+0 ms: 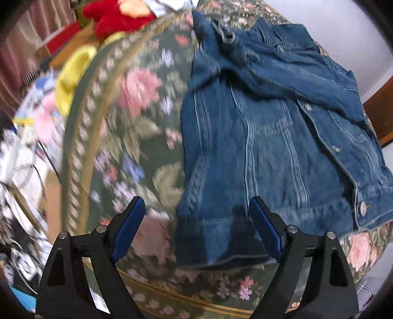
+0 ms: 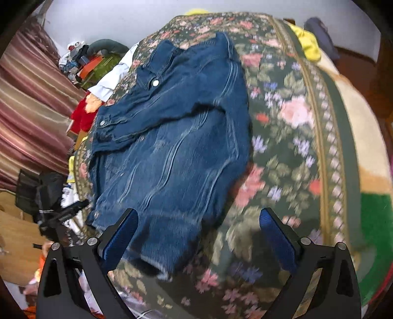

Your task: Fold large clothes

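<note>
Black arms and blue pads fill the bottom of the left wrist view: the left gripper (image 1: 196,228) is spread wide, grasping nothing, poised over the hem corner of the denim jacket (image 1: 270,147), which fills the centre and right of frame on a floral blanket (image 1: 137,127). One sleeve is laid across the chest, so I'd say the fold is partly made. Red and yellow plush toys (image 1: 115,17) crowd the upper left. Over to the right wrist view: the right gripper (image 2: 199,233) is released too, its left pad over the jacket's near edge at lower centre, apparently lining up a grab. No containers I can make out; the upper-left clutter is too blurred to read
</note>
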